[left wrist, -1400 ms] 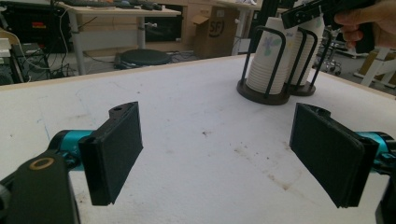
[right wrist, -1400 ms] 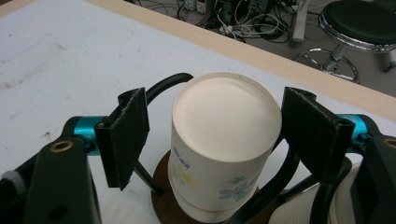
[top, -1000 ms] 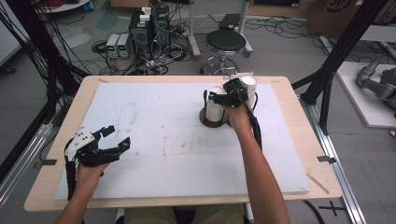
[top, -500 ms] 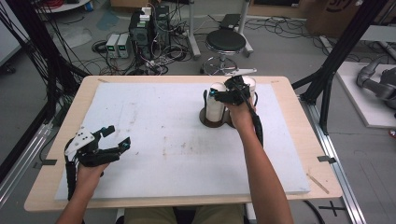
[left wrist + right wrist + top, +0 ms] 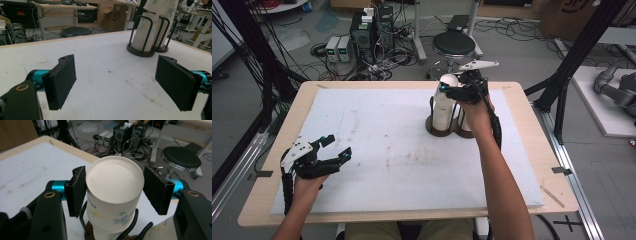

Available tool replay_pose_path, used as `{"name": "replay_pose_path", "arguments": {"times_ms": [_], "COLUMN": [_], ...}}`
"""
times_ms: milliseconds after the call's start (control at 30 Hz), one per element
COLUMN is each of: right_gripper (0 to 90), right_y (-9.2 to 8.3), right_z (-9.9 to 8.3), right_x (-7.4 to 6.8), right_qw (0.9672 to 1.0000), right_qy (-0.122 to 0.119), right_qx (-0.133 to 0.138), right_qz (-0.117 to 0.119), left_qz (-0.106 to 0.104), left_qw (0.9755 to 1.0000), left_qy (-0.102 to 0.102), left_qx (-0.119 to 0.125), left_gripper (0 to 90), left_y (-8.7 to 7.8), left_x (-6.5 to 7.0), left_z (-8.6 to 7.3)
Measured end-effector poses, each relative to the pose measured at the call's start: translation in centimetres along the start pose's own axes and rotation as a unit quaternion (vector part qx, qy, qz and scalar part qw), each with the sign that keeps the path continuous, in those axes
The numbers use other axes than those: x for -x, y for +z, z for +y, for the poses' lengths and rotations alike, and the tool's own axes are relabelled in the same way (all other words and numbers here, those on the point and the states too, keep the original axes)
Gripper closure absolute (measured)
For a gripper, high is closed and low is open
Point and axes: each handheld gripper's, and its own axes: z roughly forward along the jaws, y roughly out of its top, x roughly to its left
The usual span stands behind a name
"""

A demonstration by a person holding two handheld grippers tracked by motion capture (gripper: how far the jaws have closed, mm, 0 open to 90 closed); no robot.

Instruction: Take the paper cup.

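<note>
Two stacks of white flower-print paper cups stand upside down in a black wire holder at the far right of the table. My right gripper is shut on the top paper cup of the left stack and holds it partly above the others; its jaws have just closed a little further. From the right gripper view the cup's flat bottom sits between the two pads. My left gripper rests open near the front left of the mat, its pads wide apart with nothing between them. The left gripper view shows the stacks.
A white mat covers the wooden table. Beyond the far edge stand a black stool, computer boxes and loose cables. Black frame posts rise at both sides.
My right gripper has risen with the top cup, which now stands higher above its stack. The left gripper has stayed still.
</note>
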Motion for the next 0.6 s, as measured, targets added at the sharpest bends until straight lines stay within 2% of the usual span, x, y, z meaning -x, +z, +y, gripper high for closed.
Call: {"name": "replay_pose_path", "arguments": {"times_ms": [233,333,500,600], "right_gripper": [38.7,38.7,38.7,38.6], "right_y": [-3.1,-4.4,-6.6,-8.1], "right_z": [0.8,0.9,0.3,-0.3], "right_x": [0.3,0.3,0.0,-0.2], "right_qw": [0.9994,0.9990,0.9975,0.9955], "right_qy": [-0.007,-0.011,-0.035,-0.049], "right_qx": [0.030,0.031,0.034,0.045], "right_qz": [0.018,0.031,0.052,0.068], "left_qz": [-0.008,-0.018,-0.037,-0.043], "left_qw": [1.0000,0.9998,0.9993,0.9991], "left_qy": [0.001,-0.001,-0.002,0.000], "left_qx": [-0.001,0.001,0.002,0.001], "left_gripper": [16.9,16.8,16.2,16.0], "left_y": [0.0,0.1,0.3,0.4], "left_x": [0.2,0.3,0.5,0.7], "left_z": [0.0,0.0,0.0,0.0]}}
